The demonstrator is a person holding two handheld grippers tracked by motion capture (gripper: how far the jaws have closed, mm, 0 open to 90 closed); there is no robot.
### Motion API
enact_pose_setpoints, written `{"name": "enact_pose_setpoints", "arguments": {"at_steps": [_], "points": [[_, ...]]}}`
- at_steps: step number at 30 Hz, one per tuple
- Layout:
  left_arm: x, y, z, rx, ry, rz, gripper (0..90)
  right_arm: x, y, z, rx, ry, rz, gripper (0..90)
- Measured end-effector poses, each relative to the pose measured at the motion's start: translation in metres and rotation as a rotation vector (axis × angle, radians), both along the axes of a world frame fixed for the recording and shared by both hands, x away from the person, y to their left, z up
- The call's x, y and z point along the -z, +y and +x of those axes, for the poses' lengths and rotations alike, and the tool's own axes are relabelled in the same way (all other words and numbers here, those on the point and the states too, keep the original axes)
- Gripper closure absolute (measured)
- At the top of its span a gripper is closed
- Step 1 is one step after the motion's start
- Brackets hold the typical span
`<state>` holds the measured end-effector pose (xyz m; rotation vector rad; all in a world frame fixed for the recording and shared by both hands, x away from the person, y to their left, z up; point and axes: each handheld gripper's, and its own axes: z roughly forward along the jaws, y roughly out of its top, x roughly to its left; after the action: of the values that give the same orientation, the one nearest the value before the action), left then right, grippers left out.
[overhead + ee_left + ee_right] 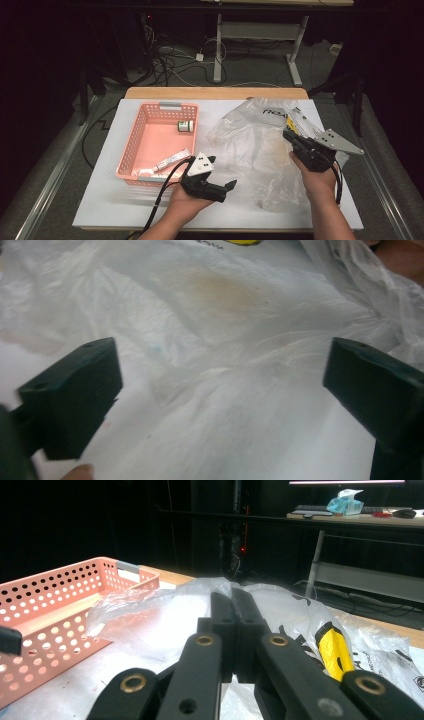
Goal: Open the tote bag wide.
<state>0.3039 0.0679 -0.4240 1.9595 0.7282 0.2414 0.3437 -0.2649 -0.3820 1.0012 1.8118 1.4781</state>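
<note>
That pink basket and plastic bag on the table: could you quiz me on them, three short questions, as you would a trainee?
1. True or false: the left gripper has its jaws closed on the plastic bag.
2. Which gripper pinches the bag? A) left B) right C) neither
3. Fill in: the tube and the small jar lie inside the pink ____.

Key: 1. False, its jaws stand wide open, nothing between them. 2. B, the right gripper is shut on the bag's edge. 3. basket.
</note>
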Motion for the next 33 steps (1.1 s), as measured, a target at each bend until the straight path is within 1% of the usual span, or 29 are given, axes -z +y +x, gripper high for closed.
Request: {"name": "enact_pose_setpoints", "arguments": {"at_steps": [2, 6, 8, 10, 13, 15, 16, 19, 22, 23, 25, 28, 30, 32, 33], "points": [[-0.002, 0.009, 0.0, -0.019, 0.001, 0.001, 0.0, 0.0, -0.001, 0.0, -0.002, -0.003, -0.003, 90.0], [-0.007, 0.029, -0.003, -0.061, -0.02, 0.006, 0.0, 0.001, -0.001, 0.001, -0.003, -0.002, 0.0, 90.0], [-0.01, 0.039, -0.004, -0.086, -0.03, 0.002, 0.0, 0.002, -0.002, 0.002, -0.006, 0.0, -0.002, 90.0], [-0.012, 0.05, -0.004, -0.11, -0.031, -0.006, 0.0, 0.002, -0.002, 0.002, -0.006, 0.001, -0.002, 90.0], [-0.014, 0.067, -0.002, -0.153, -0.032, -0.023, 0.0, 0.003, -0.002, 0.002, -0.005, 0.003, -0.003, 90.0], [-0.016, 0.081, -0.001, -0.194, -0.043, -0.018, 0.0, 0.003, -0.003, 0.002, -0.004, 0.005, 0.0, 90.0], [-0.017, 0.085, -0.001, -0.205, -0.044, -0.016, 0.0, 0.003, -0.003, 0.002, -0.003, 0.007, 0.001, 90.0], [-0.017, 0.102, 0.001, -0.25, -0.046, 0.0, 0.0, 0.004, -0.004, 0.003, -0.001, 0.01, 0.003, 90.0], [-0.015, 0.118, 0.004, -0.291, -0.038, -0.003, 0.0, 0.004, -0.005, 0.003, 0.0, 0.013, 0.003, 90.0], [-0.015, 0.123, 0.004, -0.305, -0.04, 0.004, 0.0, 0.005, -0.005, 0.003, 0.0, 0.013, 0.003, 90.0], [-0.015, 0.134, 0.005, -0.334, -0.036, -0.003, 0.0, 0.005, -0.005, 0.003, -0.001, 0.012, 0.001, 90.0], [-0.014, 0.146, 0.006, -0.372, -0.042, 0.006, 0.0, 0.005, -0.005, 0.003, -0.002, 0.011, -0.003, 90.0], [-0.012, 0.154, 0.007, -0.394, -0.035, -0.001, 0.0, 0.005, -0.005, 0.003, -0.004, 0.01, -0.004, 90.0], [-0.011, 0.159, 0.008, -0.406, -0.027, -0.001, 0.0, 0.006, -0.005, 0.003, -0.004, 0.016, -0.001, 90.0], [-0.01, 0.161, 0.008, -0.411, -0.026, -0.002, 0.0, 0.006, -0.006, 0.003, -0.005, 0.012, -0.004, 90.0]]}}
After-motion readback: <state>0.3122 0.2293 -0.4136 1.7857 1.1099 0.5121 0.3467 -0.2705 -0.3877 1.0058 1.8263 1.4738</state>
